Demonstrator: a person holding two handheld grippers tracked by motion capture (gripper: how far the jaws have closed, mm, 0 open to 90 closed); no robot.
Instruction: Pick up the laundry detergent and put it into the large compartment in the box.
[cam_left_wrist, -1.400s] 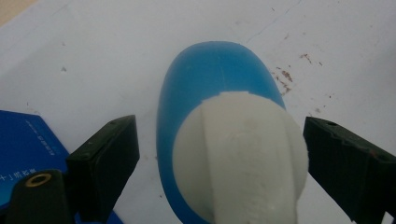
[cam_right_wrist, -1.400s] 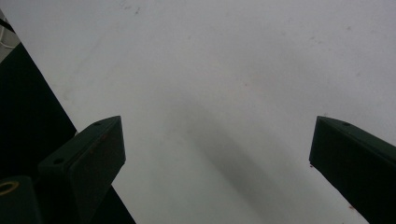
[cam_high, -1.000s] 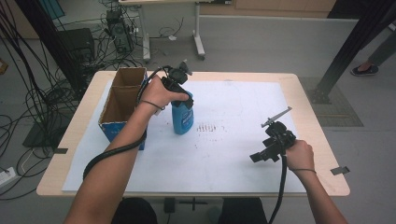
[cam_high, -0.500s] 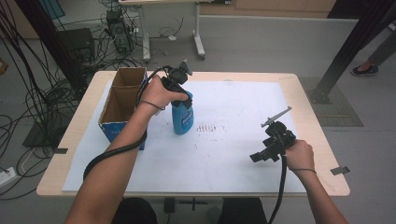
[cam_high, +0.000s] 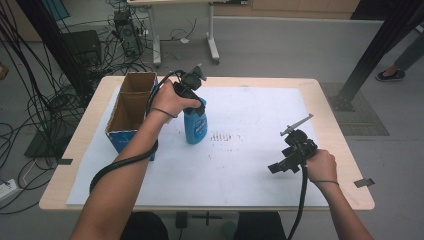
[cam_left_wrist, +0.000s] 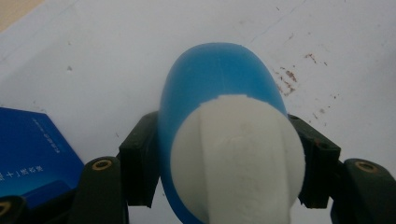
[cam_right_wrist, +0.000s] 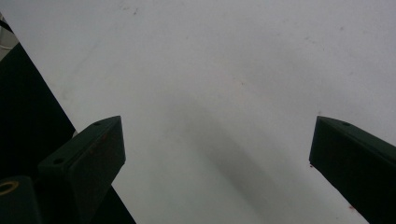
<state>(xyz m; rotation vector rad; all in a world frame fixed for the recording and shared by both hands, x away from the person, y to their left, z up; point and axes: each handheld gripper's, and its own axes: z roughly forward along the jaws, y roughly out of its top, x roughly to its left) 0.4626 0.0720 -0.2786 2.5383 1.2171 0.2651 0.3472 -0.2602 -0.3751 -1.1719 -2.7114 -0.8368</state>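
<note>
High view shows my left claw coming down from above onto the blue plastic bottle with a white cap, which stands upright on the white paper sheet covering the worktop, just beside the open cardboard box with a blue outside. Its jaws have just been closing, and the left gripper view has them pinching the bottle just under the white cap, one black pad on each flank. So the bottle's long axis runs straight along the claw, downward to the sheet. The box lies to the claw's left, close by. I judge the coming move is a straight lift first, to clear the box wall before any sideways carry. My right claw rests well apart near the right edge of the sheet, jaws spread with nothing between them; the left hand is plainly the nearer one.
</note>
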